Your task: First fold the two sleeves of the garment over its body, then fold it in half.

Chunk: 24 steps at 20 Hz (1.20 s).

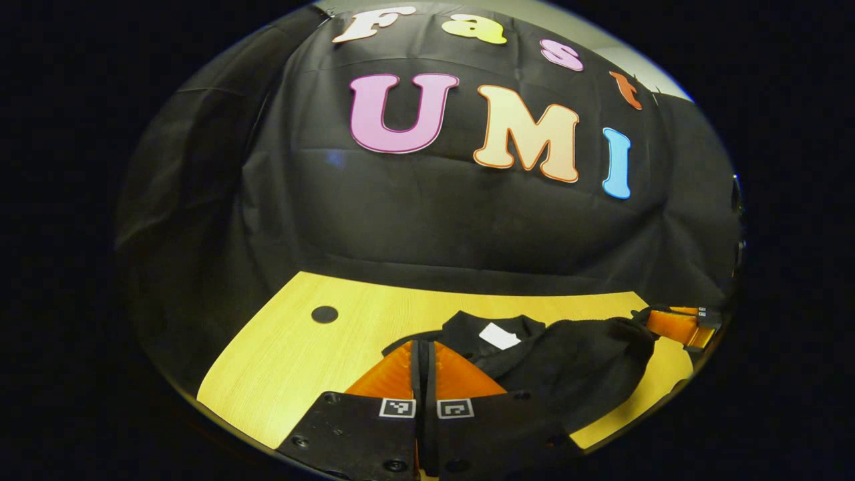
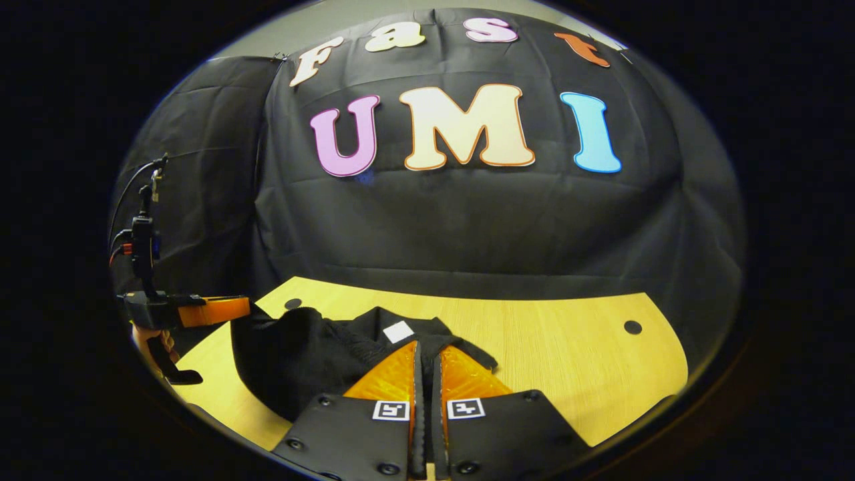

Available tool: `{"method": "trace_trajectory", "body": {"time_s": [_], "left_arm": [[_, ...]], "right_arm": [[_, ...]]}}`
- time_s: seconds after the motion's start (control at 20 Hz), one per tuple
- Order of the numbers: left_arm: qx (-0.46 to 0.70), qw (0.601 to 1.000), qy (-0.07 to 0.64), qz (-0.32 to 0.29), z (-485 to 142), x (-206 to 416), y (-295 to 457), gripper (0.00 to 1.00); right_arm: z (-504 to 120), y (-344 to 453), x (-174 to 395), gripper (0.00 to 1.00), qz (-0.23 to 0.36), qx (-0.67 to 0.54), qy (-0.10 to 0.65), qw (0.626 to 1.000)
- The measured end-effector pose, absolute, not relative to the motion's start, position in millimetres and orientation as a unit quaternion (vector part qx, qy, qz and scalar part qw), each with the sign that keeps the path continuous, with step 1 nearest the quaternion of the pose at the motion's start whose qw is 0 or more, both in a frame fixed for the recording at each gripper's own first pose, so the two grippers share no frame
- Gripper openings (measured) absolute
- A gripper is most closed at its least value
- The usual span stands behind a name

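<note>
A black garment (image 1: pixel 574 367) with a white neck label (image 1: pixel 499 336) lies bunched on the pale wooden table (image 1: pixel 294 361). In the left gripper view, my left gripper (image 1: pixel 423 346) is shut, with a dark edge of the cloth pinched at its tips. The right gripper (image 1: pixel 671 324) shows at the far right, at the garment's other end. In the right gripper view, my right gripper (image 2: pixel 427 346) is shut on the garment (image 2: pixel 300 361) just beside the label (image 2: pixel 399 332). The left gripper (image 2: pixel 217 310) and the hand holding it sit at the left, touching the cloth's far corner.
The table (image 2: pixel 574 361) runs back to the black cloth wall. It has a round dark hole (image 1: pixel 324 314) near the back left and another hole (image 2: pixel 632 327) near the back right. Bare wood lies either side of the garment.
</note>
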<state>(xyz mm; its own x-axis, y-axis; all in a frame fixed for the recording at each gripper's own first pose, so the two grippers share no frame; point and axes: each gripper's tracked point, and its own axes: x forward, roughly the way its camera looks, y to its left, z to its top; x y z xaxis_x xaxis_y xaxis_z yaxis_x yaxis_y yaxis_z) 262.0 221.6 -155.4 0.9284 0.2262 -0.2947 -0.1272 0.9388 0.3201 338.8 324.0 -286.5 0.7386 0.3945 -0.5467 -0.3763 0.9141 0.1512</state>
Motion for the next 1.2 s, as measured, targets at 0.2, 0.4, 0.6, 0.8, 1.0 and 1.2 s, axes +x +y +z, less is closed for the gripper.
{"method": "trace_trajectory", "body": {"time_s": [0.2,0.4,0.6,0.8,1.0,1.2], "left_arm": [[0.209,0.96,0.168,0.074,-172.7,306.1,226.5,0.0],[0.234,0.955,0.161,0.091,-185.4,332.4,233.9,0.0],[0.219,0.959,0.157,0.089,-196.4,342.4,219.9,0.28],[0.179,0.965,0.173,0.087,-210.2,327.2,216.5,0.96],[0.176,0.964,0.168,0.109,-199.8,305.9,226.7,0.95],[0.181,0.966,0.14,0.119,-160.1,276.4,218.3,0.96]], "right_arm": [[-315.9,323.7,378.0,0.06,0.185,0.004,0.314,0.931],[-339.6,321.6,398.2,0.06,0.163,0.007,0.33,0.93],[-352.7,327.3,398.2,0.1,0.158,0.009,0.346,0.925],[-328.3,329.1,390.1,0.82,0.146,-0.002,0.313,0.938],[-295.3,324.2,379.5,1.0,0.149,-0.038,0.264,0.952],[-247.6,306.3,353.9,0.99,0.135,-0.024,0.226,0.964]]}}
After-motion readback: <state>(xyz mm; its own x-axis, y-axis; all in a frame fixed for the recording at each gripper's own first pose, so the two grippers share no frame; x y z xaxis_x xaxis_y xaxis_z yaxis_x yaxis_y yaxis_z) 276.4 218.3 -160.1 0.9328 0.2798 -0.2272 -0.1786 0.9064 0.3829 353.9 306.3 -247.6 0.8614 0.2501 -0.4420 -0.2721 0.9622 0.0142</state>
